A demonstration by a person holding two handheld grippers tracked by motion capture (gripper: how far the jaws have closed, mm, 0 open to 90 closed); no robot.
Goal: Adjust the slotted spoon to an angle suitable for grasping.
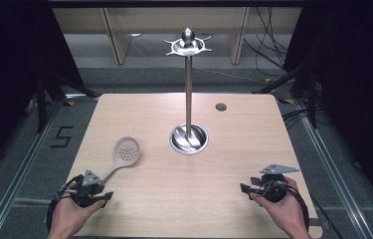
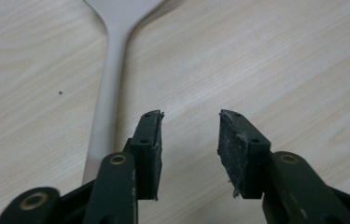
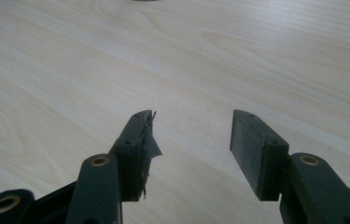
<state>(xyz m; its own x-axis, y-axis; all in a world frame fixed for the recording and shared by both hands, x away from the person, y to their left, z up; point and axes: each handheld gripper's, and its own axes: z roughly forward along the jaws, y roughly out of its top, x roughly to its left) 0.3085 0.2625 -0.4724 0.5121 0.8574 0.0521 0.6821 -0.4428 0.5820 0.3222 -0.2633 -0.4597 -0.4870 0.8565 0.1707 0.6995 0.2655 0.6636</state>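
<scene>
While both grippers, left [image 2: 189,140] and right [image 3: 192,140], gaped empty over the table [image 1: 233,164], a skimmer [image 1: 124,153] lay beside the left.

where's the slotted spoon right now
In the high view the slotted spoon lies flat on the table's left side, left of the metal stand's base, its handle running toward the left gripper.

pale matt wood-grain table [image 1: 149,199]; glossy polished metal stand [image 1: 188,89]; matt off-white plastic-looking skimmer [image 1: 124,153]; worn, frayed black pads [image 2: 231,149].
</scene>
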